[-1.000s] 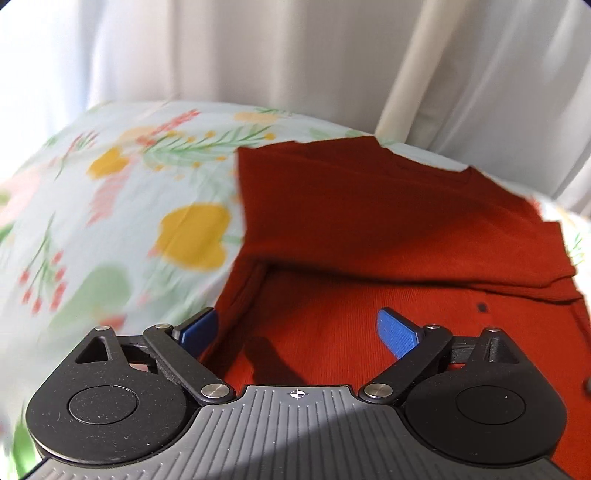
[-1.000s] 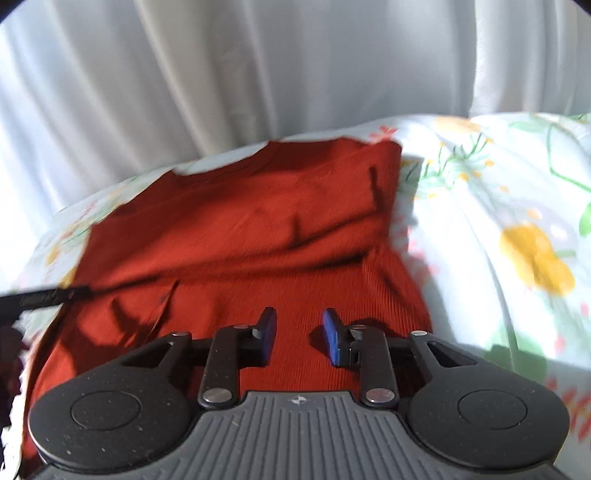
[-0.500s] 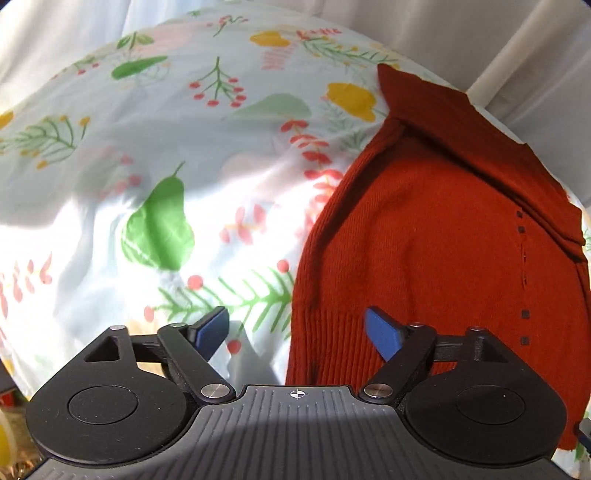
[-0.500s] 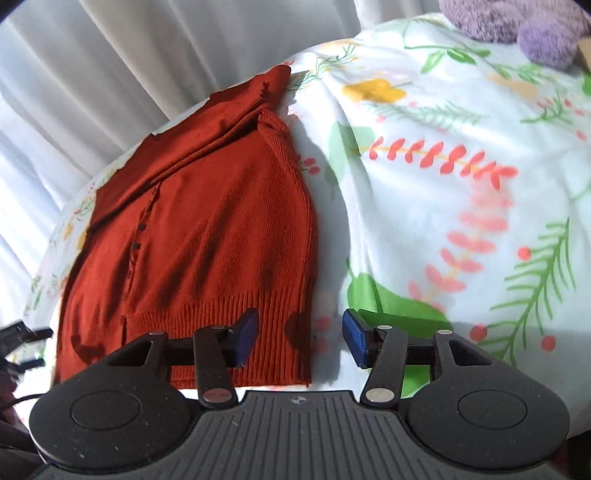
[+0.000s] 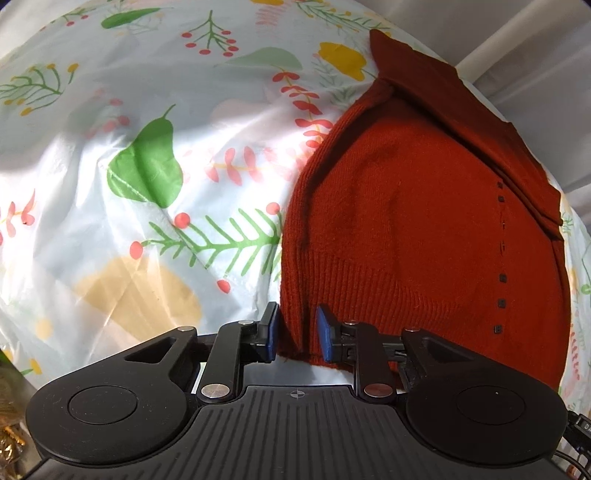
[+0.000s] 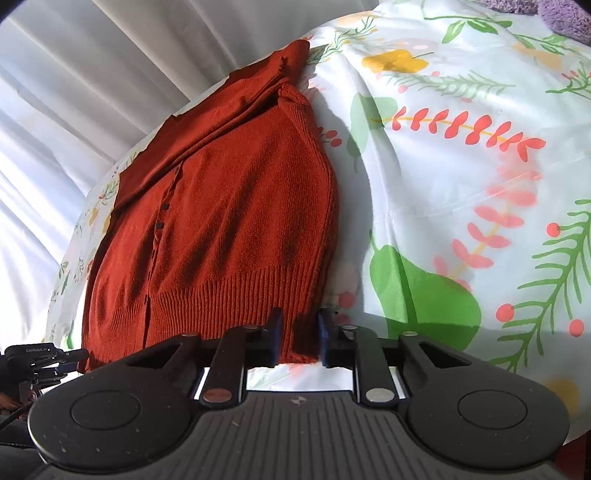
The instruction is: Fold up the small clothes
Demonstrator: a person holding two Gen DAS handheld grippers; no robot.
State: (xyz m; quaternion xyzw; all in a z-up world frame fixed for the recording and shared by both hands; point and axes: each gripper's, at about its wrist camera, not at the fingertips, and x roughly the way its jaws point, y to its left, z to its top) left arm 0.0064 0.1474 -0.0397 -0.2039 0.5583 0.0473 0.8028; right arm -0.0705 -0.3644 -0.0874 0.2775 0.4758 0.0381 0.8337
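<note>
A rust-red knitted cardigan [image 5: 417, 221] with small dark buttons lies flat on a floral sheet, its top part folded down at the far end. It also shows in the right wrist view [image 6: 229, 206]. My left gripper [image 5: 297, 338] has its jaws narrowed around the near left corner of the ribbed hem, with a small gap still showing. My right gripper [image 6: 300, 338] has its jaws narrowed around the near right corner of the hem in the same way.
The white sheet with leaves, berries and pears [image 5: 155, 177] covers the surface on both sides of the cardigan. White curtains [image 6: 110, 66] hang behind. A purple plush thing [image 6: 565, 14] lies at the far right. The other gripper's body [image 6: 33, 358] shows at the left edge.
Both grippers drew back from over the cardigan's middle to its near hem. Their jaws narrowed from wide open to a small gap around the two hem corners.
</note>
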